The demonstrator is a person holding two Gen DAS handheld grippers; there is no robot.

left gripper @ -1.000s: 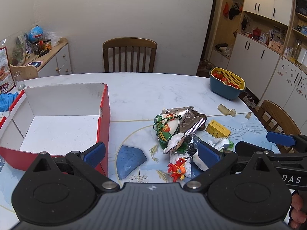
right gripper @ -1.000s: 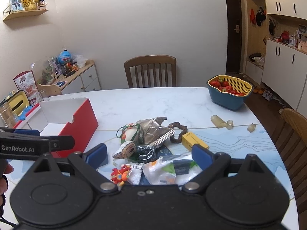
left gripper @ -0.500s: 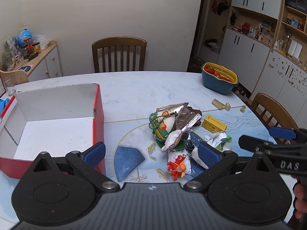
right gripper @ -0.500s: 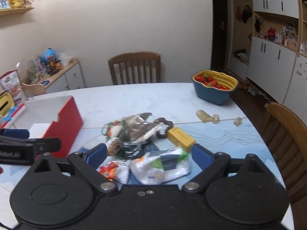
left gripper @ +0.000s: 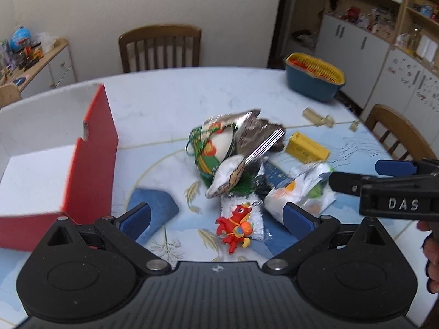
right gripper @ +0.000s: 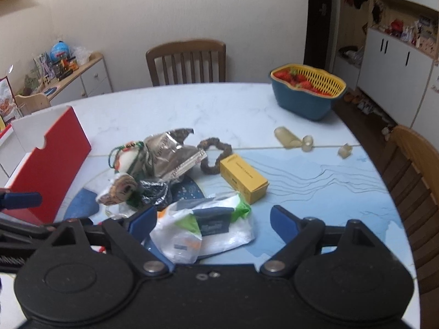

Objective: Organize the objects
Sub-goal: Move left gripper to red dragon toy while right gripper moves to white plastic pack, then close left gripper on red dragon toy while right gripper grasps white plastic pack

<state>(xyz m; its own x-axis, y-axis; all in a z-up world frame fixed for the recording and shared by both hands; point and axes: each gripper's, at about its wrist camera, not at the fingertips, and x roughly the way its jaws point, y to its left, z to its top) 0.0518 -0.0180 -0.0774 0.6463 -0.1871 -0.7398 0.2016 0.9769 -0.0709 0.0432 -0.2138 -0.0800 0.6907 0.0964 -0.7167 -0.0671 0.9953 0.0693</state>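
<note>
Left wrist view: left gripper (left gripper: pixel 216 218) has its jaws wide apart with nothing clamped; the red toy figure (left gripper: pixel 234 226) on its white card lies on the table (left gripper: pixel 170 93) in the gap between the blue pads (left gripper: pixel 137 218), not touched. Beyond it sits the heap: a shell-like piece (left gripper: pixel 225 176), a green-and-white pouch (left gripper: pixel 212 145), a silver foil packet (left gripper: pixel 252 134). The yellow box (left gripper: pixel 307 148) lies to the right of the heap. The red-walled box (left gripper: pixel 90 159), white inside and holding nothing that I can see, stands open on the left, just beside the left pad. The right gripper enters at the right edge, over the white plastic bag (left gripper: pixel 301 192).

Right wrist view: right gripper (right gripper: pixel 212 223) is spread, its jaws having just been closing a little; the white plastic bag (right gripper: pixel 205 224) lies between the pads but neither presses on it. The yellow box (right gripper: pixel 242 176) is just past the bag, the brown ring (right gripper: pixel 214 155) behind it. A blue basket (right gripper: pixel 304 101) of strawberries stands well apart at the far right.

Judgement: this is the approach step, both tools lowering on the pile, no item yet picked. Next move calls for settling the pads around the bag or the toy, closing gently since the bag is limp and may slip, then carrying it to the red-walled box.
</note>
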